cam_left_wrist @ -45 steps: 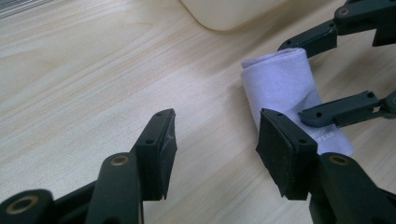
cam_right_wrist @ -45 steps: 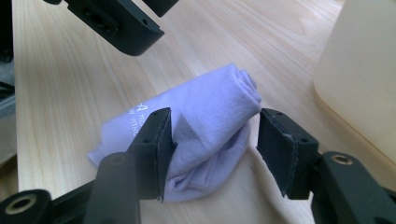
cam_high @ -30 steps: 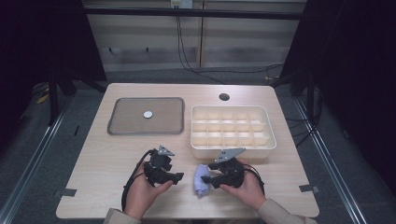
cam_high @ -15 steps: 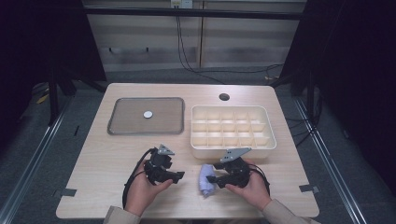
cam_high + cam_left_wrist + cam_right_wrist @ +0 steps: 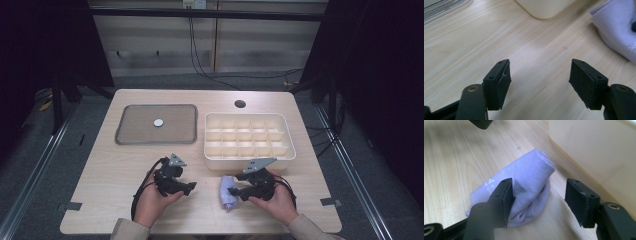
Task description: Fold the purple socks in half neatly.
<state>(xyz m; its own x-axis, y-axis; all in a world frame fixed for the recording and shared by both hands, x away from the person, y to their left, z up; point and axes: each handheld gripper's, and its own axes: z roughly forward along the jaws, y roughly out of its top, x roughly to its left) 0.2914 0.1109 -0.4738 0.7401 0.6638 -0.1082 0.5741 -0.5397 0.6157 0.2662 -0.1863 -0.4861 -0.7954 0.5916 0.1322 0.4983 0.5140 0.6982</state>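
Observation:
A folded lavender cloth [image 5: 228, 193] lies on the wooden table [image 5: 110, 170] near its front edge, just in front of the cream divided box [image 5: 246, 136]. My right gripper [image 5: 240, 190] sits at the cloth's right side, open, its jaws wide apart over the rolled end of the cloth [image 5: 529, 187] without closing on it. My left gripper [image 5: 187, 186] rests to the left of the cloth, open, with bare wood between its jaws. The cloth's edge [image 5: 616, 32] shows at the far right of the left gripper view, apart from the jaws.
A grey tray [image 5: 156, 124] at the back left holds a small white disc [image 5: 158, 122]. The box's cream wall [image 5: 599, 157] stands close beside the cloth. A dark round hole [image 5: 240, 104] is in the tabletop behind the box.
My right gripper has shifted slightly to the right and down beside the cloth. The left gripper has barely moved.

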